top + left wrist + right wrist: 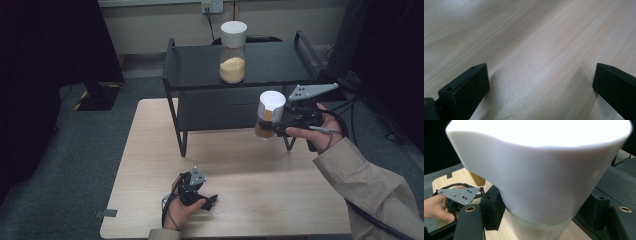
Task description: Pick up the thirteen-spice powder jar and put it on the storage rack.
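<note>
Before the black shelf (240,65), a jar (269,116) held aloft.
Right claw (278,126) clamps it upright, keeping contents level; left claw (191,186) rests released on the bench (150,150).

Clear jar (269,116) with white lid, partly filled with yellowish grains, held upright in the air just before the black shelf (200,65). Matching jar (233,52) standing upright on the shelf's top.

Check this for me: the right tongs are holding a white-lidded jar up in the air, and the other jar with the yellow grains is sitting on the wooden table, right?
Not quite. The other jar sits on the black rack's top shelf, not the wooden table, as the high view shows. The right tongs do hold a white-lidded jar aloft.
</note>
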{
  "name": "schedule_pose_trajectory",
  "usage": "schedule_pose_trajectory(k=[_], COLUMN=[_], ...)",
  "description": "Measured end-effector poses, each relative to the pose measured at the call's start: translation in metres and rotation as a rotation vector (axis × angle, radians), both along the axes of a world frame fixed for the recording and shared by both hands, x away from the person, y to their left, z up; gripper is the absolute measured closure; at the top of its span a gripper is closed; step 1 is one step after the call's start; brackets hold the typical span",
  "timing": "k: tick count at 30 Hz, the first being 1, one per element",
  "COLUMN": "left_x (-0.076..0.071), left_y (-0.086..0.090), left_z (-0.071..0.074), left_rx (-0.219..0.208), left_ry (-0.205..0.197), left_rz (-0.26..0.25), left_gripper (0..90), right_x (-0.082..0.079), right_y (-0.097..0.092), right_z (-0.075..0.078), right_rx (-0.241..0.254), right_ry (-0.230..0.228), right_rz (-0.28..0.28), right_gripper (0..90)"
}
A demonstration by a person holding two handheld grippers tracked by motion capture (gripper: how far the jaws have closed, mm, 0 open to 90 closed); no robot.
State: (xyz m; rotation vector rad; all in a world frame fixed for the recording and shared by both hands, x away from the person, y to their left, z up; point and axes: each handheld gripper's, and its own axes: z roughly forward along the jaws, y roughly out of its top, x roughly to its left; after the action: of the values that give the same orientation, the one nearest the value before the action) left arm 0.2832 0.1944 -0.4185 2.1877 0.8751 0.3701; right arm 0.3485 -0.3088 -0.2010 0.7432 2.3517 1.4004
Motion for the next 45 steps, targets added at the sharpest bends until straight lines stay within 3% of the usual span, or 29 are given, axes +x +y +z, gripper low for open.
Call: schedule_pose_trajectory(k=[45], left_x=[0.001], left_y=[0.000], left_z=[0.000], left_rx=[0.000], left_ry=[0.001], left_rz=[-0.003], left_gripper=[0.0], right_x=[0.007], right_y=[0.023], right_z=[0.070], right_rx=[0.021], right_ry=[-0.058], right_rz=[-0.014], right_gripper=[30.4])
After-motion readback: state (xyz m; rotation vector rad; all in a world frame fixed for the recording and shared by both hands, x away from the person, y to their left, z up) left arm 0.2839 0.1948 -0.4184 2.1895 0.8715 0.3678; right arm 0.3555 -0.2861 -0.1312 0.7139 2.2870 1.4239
